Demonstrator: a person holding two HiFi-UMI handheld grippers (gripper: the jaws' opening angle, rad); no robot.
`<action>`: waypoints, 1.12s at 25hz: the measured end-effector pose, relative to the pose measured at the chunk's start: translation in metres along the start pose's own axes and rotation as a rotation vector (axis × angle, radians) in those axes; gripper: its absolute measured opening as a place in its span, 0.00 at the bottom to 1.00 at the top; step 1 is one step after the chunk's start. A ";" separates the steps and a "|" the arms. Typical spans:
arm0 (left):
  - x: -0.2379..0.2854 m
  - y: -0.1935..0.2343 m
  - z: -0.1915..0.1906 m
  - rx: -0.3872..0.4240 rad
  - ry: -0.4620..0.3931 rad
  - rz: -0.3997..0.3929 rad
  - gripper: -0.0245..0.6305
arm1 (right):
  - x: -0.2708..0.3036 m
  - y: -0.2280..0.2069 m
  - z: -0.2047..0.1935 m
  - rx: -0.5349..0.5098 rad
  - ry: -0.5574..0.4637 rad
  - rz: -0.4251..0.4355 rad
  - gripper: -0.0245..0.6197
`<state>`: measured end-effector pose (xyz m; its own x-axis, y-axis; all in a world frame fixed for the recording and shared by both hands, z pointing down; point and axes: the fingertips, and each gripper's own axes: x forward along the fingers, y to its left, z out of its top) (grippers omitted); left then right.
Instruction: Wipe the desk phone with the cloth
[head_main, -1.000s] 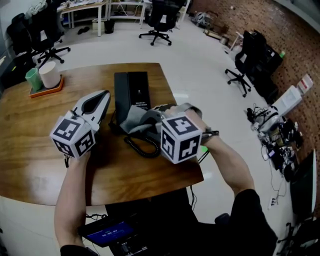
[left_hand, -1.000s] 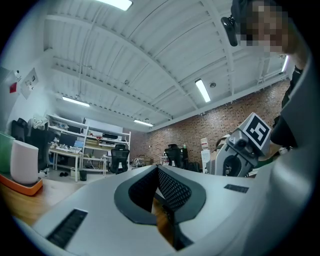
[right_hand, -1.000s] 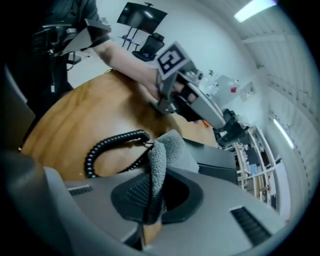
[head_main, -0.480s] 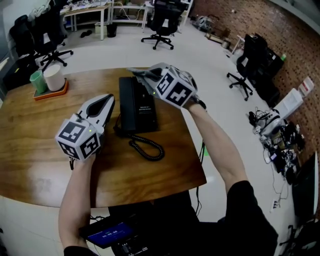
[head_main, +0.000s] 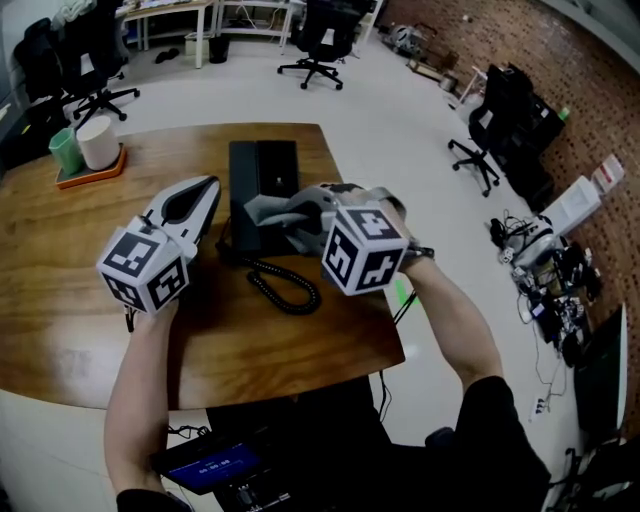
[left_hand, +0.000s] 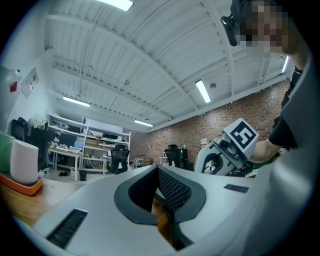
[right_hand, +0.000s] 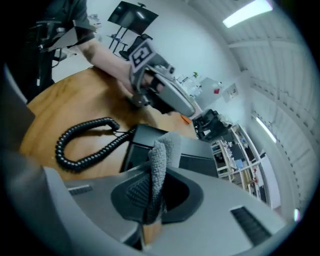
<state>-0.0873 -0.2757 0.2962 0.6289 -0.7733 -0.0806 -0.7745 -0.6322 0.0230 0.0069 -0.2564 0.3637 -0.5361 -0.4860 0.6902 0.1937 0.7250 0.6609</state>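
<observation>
Phone (head_main: 262, 172) sits mid-back on worktop (head_main: 60, 300), cord (head_main: 288, 290) coiled before it. Left claw (head_main: 205, 186) just left of phone; right claw (head_main: 268, 214), cloth (head_main: 283, 222) in it, over phone's near end. Tray (head_main: 90, 172) with cups (head_main: 88, 145) far left.

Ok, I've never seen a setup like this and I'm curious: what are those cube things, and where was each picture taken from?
There is no robot here. A person holds a two-jaw gripper in each hand, and the patterned cubes are part of those grippers. One picture comes from a camera on the person's head, looking down at a wooden table. The other two come from cameras riding on the grippers, each looking along its own jaws. On the table are a black desk phone with its coiled cord, and an orange tray with two cups. The right gripper is shut on a grey cloth at the phone. The left gripper is shut on nothing, beside the phone.
</observation>
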 end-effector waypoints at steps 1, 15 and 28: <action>0.000 0.000 0.000 0.003 0.002 -0.001 0.02 | -0.003 0.015 0.003 -0.035 0.006 0.031 0.08; 0.001 0.003 0.001 -0.008 -0.005 0.004 0.02 | -0.004 -0.150 -0.043 0.353 -0.040 -0.352 0.08; 0.000 0.003 0.001 0.002 0.002 0.000 0.02 | 0.012 -0.072 -0.035 0.217 0.017 -0.173 0.08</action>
<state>-0.0895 -0.2777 0.2948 0.6294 -0.7731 -0.0788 -0.7743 -0.6325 0.0212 0.0154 -0.3316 0.3342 -0.5320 -0.6184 0.5783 -0.0808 0.7170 0.6924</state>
